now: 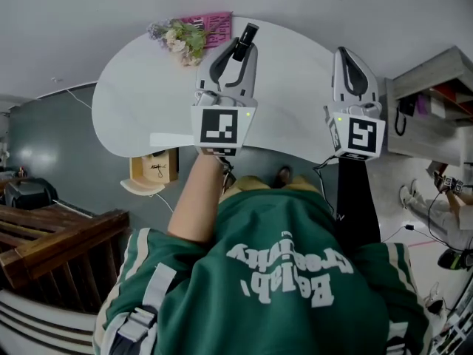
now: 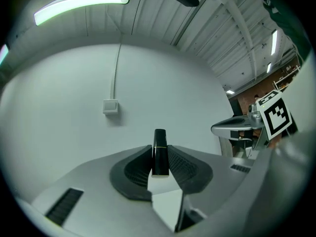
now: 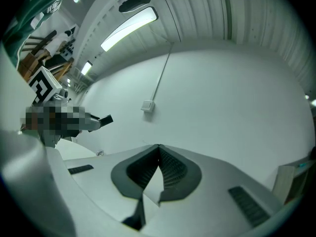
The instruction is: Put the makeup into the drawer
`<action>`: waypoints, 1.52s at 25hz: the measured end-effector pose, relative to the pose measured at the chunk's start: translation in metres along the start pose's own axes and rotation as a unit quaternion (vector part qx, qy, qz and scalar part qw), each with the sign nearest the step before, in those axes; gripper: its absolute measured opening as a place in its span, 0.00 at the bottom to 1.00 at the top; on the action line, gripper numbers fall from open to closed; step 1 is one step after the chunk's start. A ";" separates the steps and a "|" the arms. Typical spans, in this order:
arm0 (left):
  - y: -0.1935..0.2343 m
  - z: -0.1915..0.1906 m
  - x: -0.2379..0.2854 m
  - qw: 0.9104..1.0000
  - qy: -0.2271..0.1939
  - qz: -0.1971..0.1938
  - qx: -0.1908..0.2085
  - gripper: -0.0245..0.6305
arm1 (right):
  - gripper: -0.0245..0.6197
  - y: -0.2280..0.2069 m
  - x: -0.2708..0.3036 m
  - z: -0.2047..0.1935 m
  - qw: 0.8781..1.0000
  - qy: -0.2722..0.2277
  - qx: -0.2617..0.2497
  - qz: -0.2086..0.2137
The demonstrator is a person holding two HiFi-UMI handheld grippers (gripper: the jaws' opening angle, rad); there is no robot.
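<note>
Left gripper view: lipstick tube (image 2: pixel 159 143), likely light, stiff, slick, lower half pinched in jaws of your left gripper (image 2: pixel 160 158); right gripper (image 3: pixel 158 154) closed, empty.

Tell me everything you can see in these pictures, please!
table: one, white, below both grippers
flowers: one bunch, pale pink and green, at the table's far edge
flat thing: one, pink, by the flowers
makeup tube: one, black, in the left gripper
wooden box: one, tan, below the table's near edge
shelf unit: one, grey, far right
wall switch: one, white, on the wall
left gripper: grey, shut on the makeup tube
right gripper: grey, shut, empty
jersey: green, on the person
</note>
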State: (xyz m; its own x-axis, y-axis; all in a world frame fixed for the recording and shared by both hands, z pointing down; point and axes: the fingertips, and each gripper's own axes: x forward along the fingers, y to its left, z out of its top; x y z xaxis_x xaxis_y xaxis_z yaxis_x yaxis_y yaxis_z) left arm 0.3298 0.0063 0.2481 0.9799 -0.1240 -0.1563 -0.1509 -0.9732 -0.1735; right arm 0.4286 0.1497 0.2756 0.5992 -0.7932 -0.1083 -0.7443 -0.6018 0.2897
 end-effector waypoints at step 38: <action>0.344 -0.029 -0.445 0.909 0.129 0.390 0.063 0.21 | 0.05 0.583 0.059 0.149 0.903 -0.103 0.035 0.416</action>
State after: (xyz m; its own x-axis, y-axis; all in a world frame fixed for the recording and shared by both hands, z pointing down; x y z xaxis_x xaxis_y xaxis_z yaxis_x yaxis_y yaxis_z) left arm -0.1542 -0.2792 0.2862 0.5631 -0.8249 -0.0493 -0.8116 -0.5408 -0.2210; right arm -0.0140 -0.2623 0.2966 -0.2387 -0.9694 -0.0566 -0.9325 0.2126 0.2920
